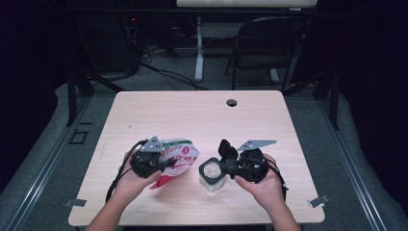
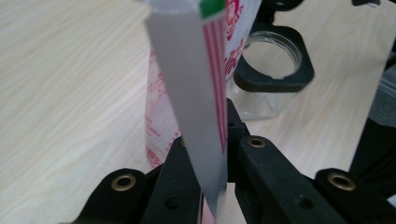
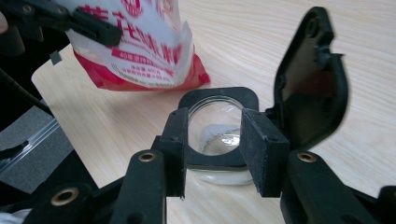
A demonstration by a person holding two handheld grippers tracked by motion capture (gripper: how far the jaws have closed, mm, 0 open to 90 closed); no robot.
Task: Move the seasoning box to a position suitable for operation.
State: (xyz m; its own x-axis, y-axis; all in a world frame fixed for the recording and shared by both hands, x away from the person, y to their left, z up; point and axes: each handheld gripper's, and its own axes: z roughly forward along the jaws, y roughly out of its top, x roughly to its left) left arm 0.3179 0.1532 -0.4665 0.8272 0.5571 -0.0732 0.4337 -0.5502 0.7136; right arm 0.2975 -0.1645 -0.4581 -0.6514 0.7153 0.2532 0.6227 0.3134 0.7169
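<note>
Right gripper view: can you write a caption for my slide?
Right claw clamps a clear jar with its black lid flipped open, beside a red-and-white bag.

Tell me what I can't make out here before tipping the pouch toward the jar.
- Pouch mouth: cut off by the top edge in the left gripper view; too small in the high view.
- Jar contents: a little white at the bottom, amount unclear through the glass.
- Right gripper pads' contact with the jar: hidden by the black collar.
- Pouch print: too blurred to read.
</note>
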